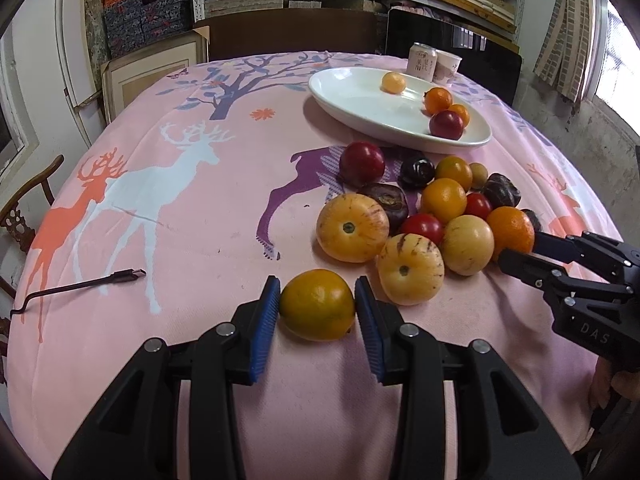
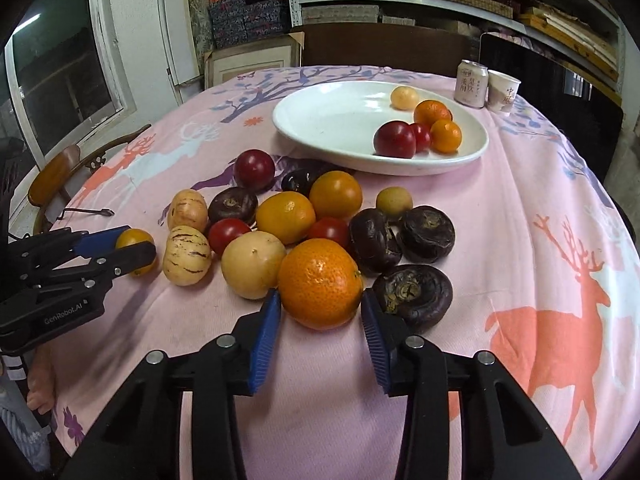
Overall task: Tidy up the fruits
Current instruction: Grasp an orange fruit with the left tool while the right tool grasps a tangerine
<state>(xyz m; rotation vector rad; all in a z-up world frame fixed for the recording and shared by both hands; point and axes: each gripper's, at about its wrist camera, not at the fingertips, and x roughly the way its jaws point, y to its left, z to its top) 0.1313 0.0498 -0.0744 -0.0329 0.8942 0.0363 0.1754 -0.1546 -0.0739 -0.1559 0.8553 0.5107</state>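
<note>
A pile of loose fruit lies on the pink tablecloth: striped yellow melons, red tomatoes, oranges and dark purple fruits. My left gripper is closed around a greenish-orange mandarin that rests on the cloth; both pads touch it. It also shows in the right wrist view. My right gripper brackets a bright orange mandarin, pads at its sides. A white oval plate at the back holds several small fruits.
A drink can and a paper cup stand behind the plate. A black USB cable lies on the cloth at the left. A wooden chair stands off the table's left edge. Shelves fill the background.
</note>
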